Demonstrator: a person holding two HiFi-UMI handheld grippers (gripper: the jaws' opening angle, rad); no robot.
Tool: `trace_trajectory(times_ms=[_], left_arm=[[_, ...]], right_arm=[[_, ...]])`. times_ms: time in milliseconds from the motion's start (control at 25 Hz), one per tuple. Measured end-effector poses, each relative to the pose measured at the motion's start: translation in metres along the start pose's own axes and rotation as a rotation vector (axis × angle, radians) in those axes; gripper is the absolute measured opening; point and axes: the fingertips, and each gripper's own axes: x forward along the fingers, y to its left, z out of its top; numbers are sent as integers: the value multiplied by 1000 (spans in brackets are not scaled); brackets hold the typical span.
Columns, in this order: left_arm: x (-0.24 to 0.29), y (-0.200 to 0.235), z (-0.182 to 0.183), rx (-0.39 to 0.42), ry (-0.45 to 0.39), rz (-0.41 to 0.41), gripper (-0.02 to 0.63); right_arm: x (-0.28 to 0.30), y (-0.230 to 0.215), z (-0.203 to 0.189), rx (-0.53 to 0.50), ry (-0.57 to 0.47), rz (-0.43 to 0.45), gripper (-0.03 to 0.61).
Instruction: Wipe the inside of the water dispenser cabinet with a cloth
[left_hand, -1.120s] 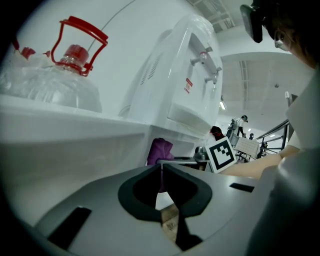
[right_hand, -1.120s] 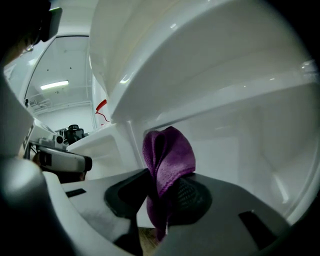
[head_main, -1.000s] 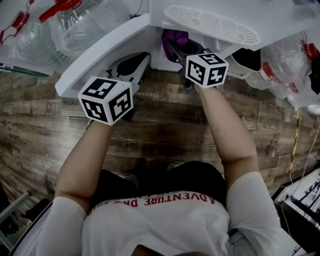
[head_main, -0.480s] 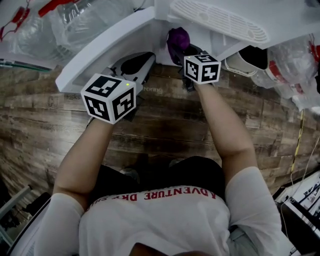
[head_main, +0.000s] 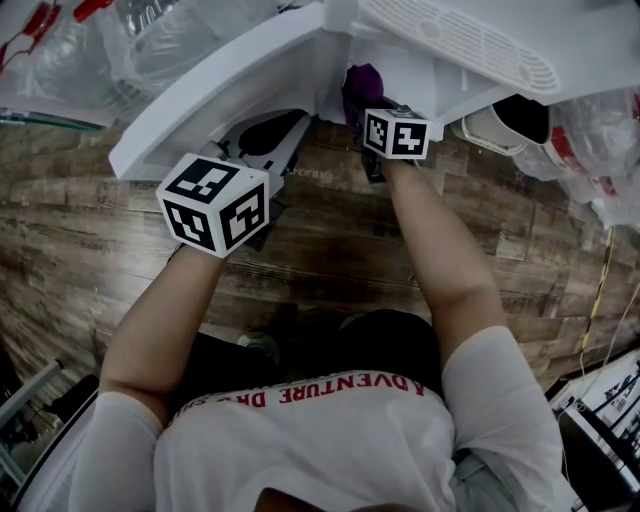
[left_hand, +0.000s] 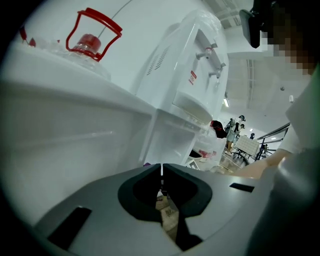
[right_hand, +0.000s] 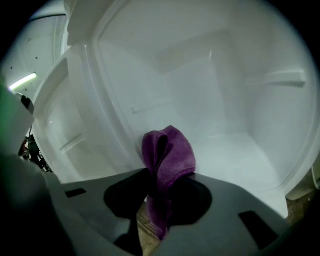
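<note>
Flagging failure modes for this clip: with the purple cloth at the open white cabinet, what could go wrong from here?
1. The right gripper pinches the purple cloth by a narrow fold; rubbing the white plastic cabinet wall may tug it loose.
2. Only a small wad sticks out, so the gripper's hard body might scrape the wall.
3. The left gripper is shut and empty, not gripping the open white door, which could swing inward.
</note>
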Motion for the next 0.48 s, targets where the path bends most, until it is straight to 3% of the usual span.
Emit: trace_trajectory(times_ms=[480], left_arm=[[-7, 8, -11, 19, 26, 32, 35]], right_arm=[[22, -14, -11, -100, 57, -100, 109]])
